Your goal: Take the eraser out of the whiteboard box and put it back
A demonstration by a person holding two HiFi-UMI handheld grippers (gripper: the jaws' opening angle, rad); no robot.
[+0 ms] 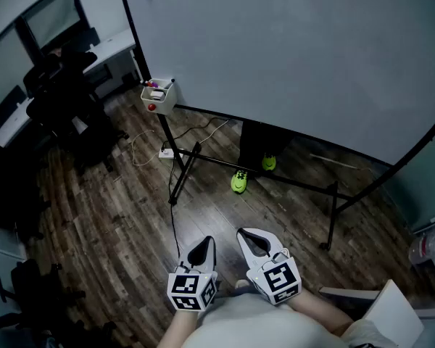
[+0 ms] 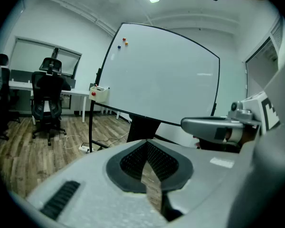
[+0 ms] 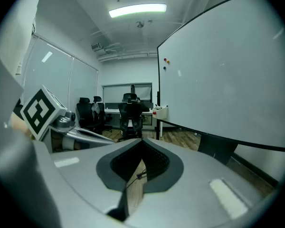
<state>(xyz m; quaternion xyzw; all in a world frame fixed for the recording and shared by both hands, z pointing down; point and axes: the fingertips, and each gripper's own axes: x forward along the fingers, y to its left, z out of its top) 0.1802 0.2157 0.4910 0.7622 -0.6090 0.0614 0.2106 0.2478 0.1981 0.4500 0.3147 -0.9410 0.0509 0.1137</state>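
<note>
A small white whiteboard box (image 1: 159, 98) hangs at the left edge of the big whiteboard (image 1: 290, 49); it also shows in the left gripper view (image 2: 99, 93) and, far off, in the right gripper view (image 3: 160, 112). Coloured items lie in it, and I cannot make out the eraser. Both grippers are held low and close to the person's body, far from the box. My left gripper (image 1: 206, 242) (image 2: 147, 146) is shut with nothing in it. Beside it, my right gripper (image 1: 248, 235) (image 3: 141, 144) is shut and empty too.
The whiteboard stands on a black frame (image 1: 181, 172) with feet spreading over the wooden floor. A power strip (image 1: 166, 152) and cable lie by it. Green shoes (image 1: 239, 182) show under the board. Black office chairs (image 1: 65, 100) and desks stand at the left.
</note>
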